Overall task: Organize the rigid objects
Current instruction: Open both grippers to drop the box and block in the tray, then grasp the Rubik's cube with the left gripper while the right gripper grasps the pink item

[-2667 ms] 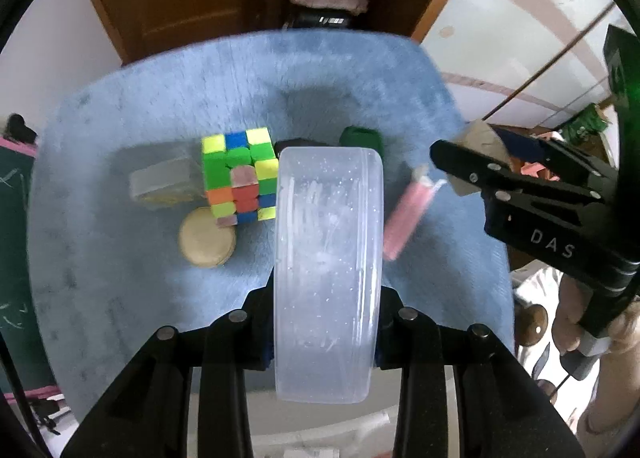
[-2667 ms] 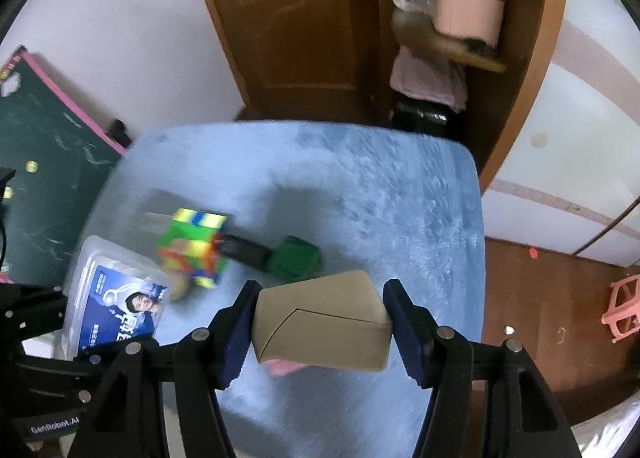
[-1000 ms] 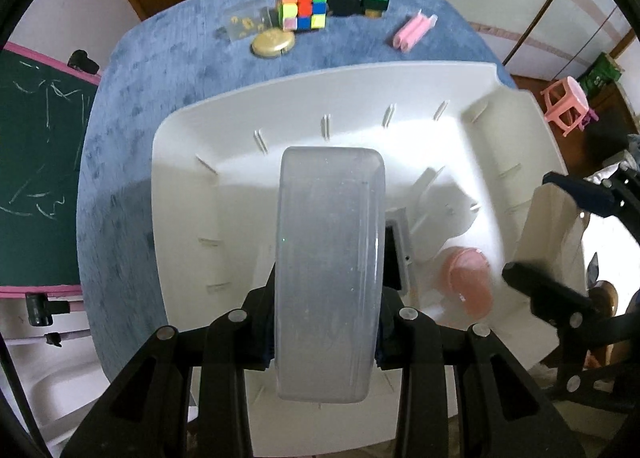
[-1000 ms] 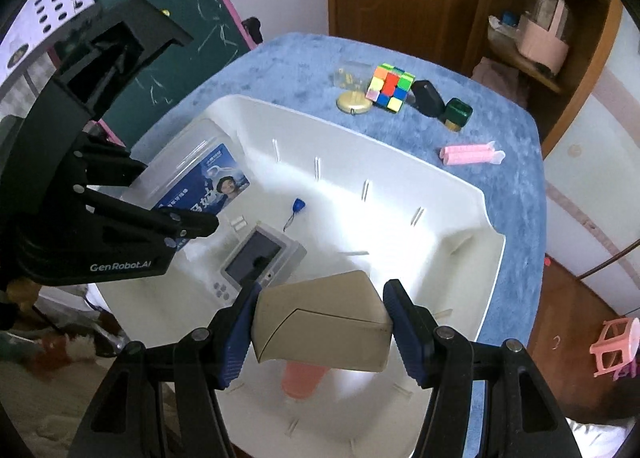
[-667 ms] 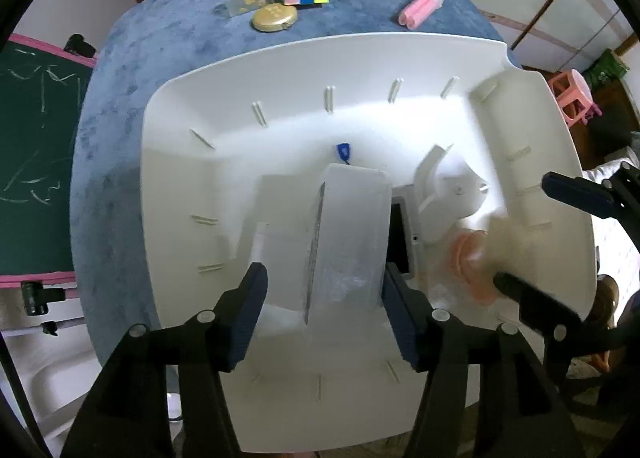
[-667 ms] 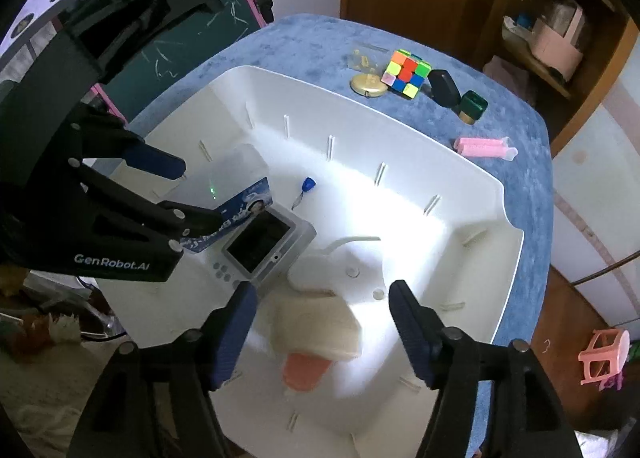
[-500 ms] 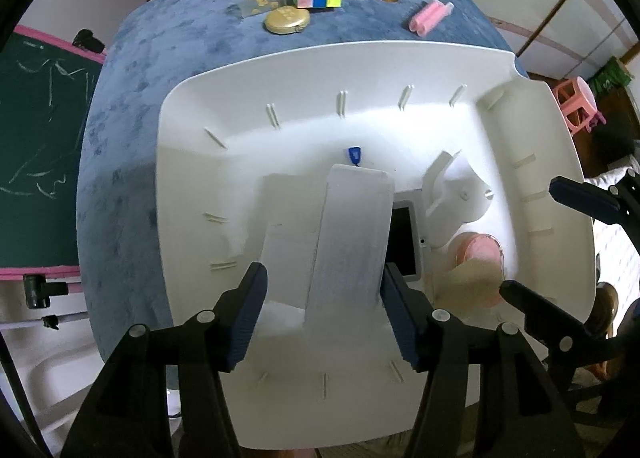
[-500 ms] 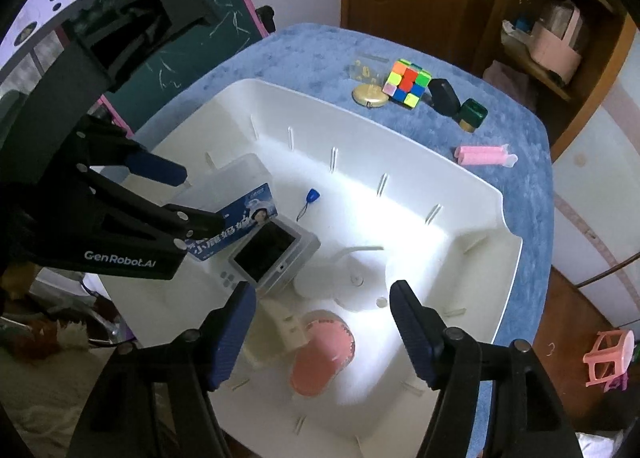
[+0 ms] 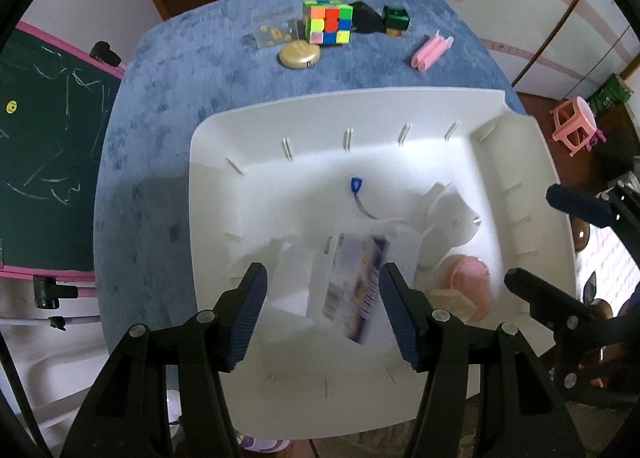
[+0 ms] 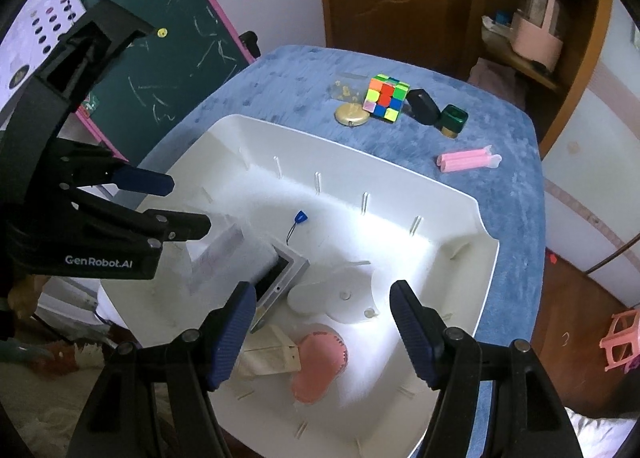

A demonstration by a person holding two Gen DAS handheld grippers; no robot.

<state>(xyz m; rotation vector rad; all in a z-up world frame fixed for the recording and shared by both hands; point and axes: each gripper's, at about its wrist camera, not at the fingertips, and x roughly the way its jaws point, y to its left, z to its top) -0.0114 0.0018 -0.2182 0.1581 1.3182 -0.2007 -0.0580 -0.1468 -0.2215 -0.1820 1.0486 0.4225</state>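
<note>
A white bin point(image 9: 320, 104) point(image 10: 452, 194) stands on the blue table. A clear plastic box with a printed label point(image 9: 352, 286) point(image 10: 214, 254) lies in it, blurred, below my open left gripper point(image 9: 322, 318) point(image 10: 176, 204). A tan block point(image 10: 272, 356) point(image 9: 452, 300) rests on the bin floor beside a pink round piece point(image 10: 320, 362) point(image 9: 470, 284), under my open right gripper point(image 10: 324, 322) point(image 9: 560, 248). Neither gripper touches anything. On the table's far side lie a colour cube point(image 9: 328, 27) point(image 10: 386, 97), a gold disc point(image 9: 299, 54), a black piece point(image 9: 366, 21), a green block point(image 9: 396, 19) and pink tubes point(image 9: 430, 54).
The bin also holds a grey device with a screen point(image 10: 280, 274), a blue tag on a cord point(image 10: 300, 217) and a white curved part point(image 10: 332, 298). A small clear case point(image 9: 274, 32) lies by the cube. A chalkboard point(image 10: 168, 58) stands left of the table, a pink stool point(image 9: 572, 130) right.
Both grippers carried their loads over the bin and opened. The clear box dropped from the left one and tipped over; the tan block fell from the right one beside the pink piece.
</note>
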